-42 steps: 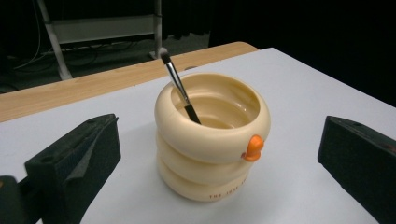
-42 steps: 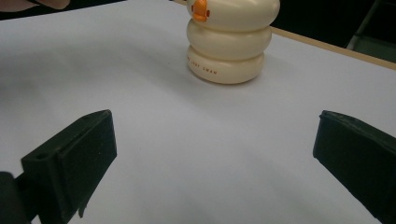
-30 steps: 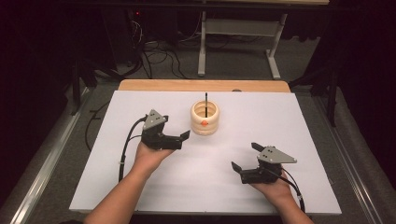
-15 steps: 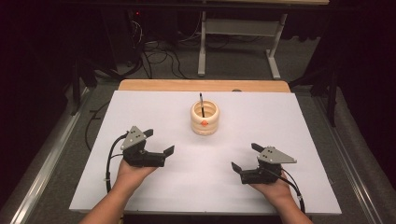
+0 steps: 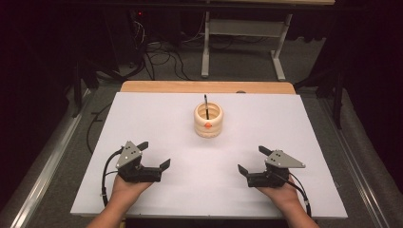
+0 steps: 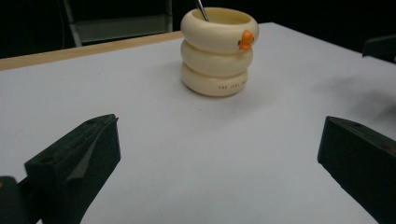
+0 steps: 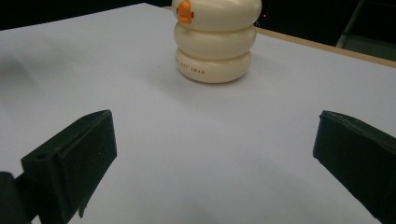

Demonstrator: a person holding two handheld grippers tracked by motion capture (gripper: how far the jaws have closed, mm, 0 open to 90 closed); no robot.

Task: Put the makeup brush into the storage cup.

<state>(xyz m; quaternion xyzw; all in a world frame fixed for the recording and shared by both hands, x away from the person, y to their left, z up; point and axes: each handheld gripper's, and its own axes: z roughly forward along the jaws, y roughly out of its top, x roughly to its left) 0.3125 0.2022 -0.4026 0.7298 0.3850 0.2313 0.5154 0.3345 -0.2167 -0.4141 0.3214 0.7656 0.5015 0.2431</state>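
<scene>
Left gripper (image 5: 154, 156) and right gripper (image 5: 250, 161) low, wide-jawed (empty) — flanking the holder (image 5: 208, 120).

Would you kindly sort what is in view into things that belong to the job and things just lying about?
Job: cream holder; dark pen standing in it; left gripper; right gripper.
Lying about: floor cables; grey table frame behind.

dark room, grey carpet floor (image 5: 247, 71), cables (image 5: 157, 52), white metal stand (image 5: 242, 28) behind.

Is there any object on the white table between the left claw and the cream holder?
Nothing visible does. Bare white table lies between the open left claw and the cream holder.
</scene>
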